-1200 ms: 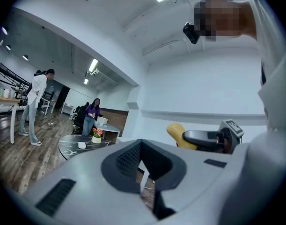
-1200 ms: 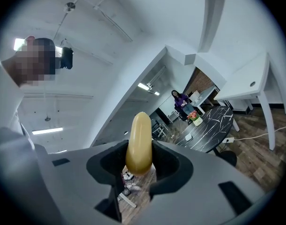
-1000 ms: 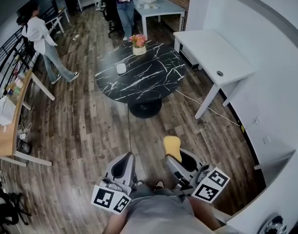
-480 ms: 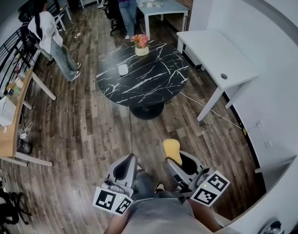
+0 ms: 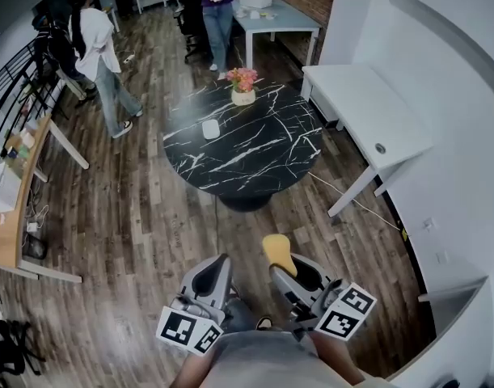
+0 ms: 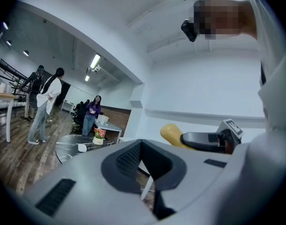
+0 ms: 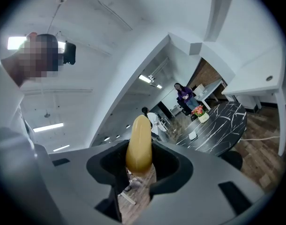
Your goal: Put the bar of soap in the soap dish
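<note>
A yellow bar of soap (image 5: pixel 278 253) sticks up from my right gripper (image 5: pixel 288 270), which is shut on it, held low near my body above the wooden floor. In the right gripper view the soap (image 7: pixel 139 144) stands between the jaws. My left gripper (image 5: pixel 209 276) is beside it, shut, with nothing in it. A small white soap dish (image 5: pixel 210 128) lies on the round black marble table (image 5: pixel 263 148) some way ahead. The dish (image 7: pixel 193 135) shows small in the right gripper view.
A pot of flowers (image 5: pixel 243 87) stands at the table's far side. A white desk (image 5: pixel 368 111) is to the right by the wall, a wooden desk (image 5: pixel 8 208) at the left. A person (image 5: pixel 101 51) walks at far left; another person (image 5: pixel 218 6) stands by a far table.
The table has shifted slightly right and lower in the head view. The person at the left has walked further right. Both grippers keep their pose, the soap still held.
</note>
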The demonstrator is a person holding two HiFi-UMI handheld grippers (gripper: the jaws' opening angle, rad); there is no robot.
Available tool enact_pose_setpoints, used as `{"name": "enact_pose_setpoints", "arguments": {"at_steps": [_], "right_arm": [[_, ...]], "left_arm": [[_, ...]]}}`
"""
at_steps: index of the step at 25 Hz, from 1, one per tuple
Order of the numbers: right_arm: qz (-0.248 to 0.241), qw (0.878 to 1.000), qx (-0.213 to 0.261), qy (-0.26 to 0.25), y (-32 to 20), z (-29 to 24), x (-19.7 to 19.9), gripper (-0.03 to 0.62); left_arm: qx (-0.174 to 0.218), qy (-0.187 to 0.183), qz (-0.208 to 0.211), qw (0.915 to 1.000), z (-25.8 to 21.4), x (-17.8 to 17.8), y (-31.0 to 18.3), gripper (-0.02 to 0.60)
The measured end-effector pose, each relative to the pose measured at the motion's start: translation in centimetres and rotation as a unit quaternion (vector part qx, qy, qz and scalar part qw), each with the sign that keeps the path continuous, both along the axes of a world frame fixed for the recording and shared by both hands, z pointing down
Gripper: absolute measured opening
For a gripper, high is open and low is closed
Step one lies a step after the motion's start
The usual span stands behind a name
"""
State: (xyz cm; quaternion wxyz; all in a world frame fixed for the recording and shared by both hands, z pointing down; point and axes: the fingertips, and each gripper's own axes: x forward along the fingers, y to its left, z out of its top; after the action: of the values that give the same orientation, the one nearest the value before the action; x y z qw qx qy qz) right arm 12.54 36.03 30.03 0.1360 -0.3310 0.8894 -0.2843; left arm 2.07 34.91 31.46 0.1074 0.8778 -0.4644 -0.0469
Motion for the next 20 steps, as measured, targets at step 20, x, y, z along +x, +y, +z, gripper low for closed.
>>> {"name": "enact_pose_setpoints", "arguments": {"at_steps": [20], "right_arm": [[-0.010,0.998,-0.022,-0.066,-9.4,-0.9,-7.5,0.161]], "left_arm": [[0.002,0.003,0.021,0.9998,-0.4,-7.0,-9.8,0.003]]}}
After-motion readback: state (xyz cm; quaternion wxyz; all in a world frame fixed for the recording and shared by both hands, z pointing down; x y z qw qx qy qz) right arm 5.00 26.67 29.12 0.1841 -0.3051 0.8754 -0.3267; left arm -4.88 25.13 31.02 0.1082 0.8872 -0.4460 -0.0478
